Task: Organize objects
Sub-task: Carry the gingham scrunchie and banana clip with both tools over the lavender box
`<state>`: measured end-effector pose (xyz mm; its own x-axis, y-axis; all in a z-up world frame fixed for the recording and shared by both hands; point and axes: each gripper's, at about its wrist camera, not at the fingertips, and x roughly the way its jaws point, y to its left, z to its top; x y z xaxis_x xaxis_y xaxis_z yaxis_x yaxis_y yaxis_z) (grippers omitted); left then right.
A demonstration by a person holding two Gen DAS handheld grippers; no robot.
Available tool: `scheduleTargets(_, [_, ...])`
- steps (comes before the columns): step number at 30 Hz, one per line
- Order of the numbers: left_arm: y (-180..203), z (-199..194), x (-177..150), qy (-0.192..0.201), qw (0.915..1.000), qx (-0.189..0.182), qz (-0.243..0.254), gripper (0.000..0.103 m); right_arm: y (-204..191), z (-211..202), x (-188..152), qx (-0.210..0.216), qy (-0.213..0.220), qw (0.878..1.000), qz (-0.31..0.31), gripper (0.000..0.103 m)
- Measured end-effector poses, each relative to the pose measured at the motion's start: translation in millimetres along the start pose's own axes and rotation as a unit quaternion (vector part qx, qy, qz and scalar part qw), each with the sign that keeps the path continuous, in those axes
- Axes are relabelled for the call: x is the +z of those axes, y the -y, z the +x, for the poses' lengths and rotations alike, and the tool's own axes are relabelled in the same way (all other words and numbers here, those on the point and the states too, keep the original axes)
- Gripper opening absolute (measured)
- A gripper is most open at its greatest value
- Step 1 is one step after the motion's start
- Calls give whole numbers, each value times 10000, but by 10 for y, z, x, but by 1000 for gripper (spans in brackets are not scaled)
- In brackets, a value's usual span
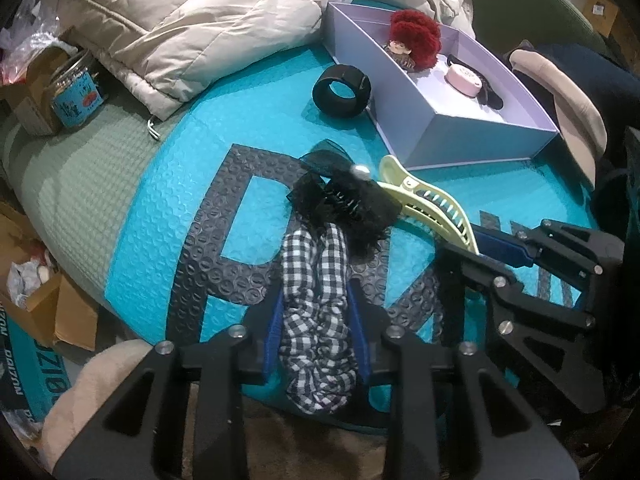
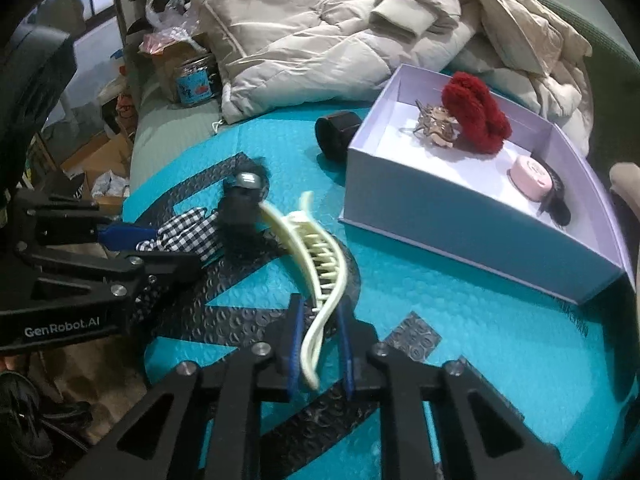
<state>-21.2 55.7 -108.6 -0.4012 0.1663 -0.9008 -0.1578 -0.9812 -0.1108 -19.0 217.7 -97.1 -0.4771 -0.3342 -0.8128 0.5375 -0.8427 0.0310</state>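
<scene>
My left gripper (image 1: 316, 320) is shut on a black-and-white checked scrunchie (image 1: 316, 320) lying on the teal bubble mailer (image 1: 168, 200). My right gripper (image 2: 320, 344) has its blue pads around the tail of a pale yellow hair claw clip (image 2: 316, 264); the clip also shows in the left wrist view (image 1: 432, 204). A black lace bow clip (image 1: 340, 200) lies between them. A lavender box (image 2: 440, 216) holds a red scrunchie (image 2: 476, 112), a brown claw clip (image 2: 434, 122) and a pink round case (image 2: 532, 178). A black cuff (image 1: 340, 90) lies beside the box.
A beige puffer jacket (image 1: 192, 20) is heaped behind the mailer. A glass jar with a blue label (image 1: 76, 88) stands at the far left. Cardboard boxes (image 1: 44, 304) sit low on the left. A green chair back (image 1: 528, 0) rises behind the box.
</scene>
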Motion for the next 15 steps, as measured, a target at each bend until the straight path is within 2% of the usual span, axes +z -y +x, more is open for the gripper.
scheduleTargets(6, [-1,-50,-5,28,9999,-122,-82,21,86,-79,-23,46,10,9997,248,10])
scheduleTargets(15, [71,-276,-44,166,9998,-68,-53,21,133,-276,-76,-65,156,9991,398,10])
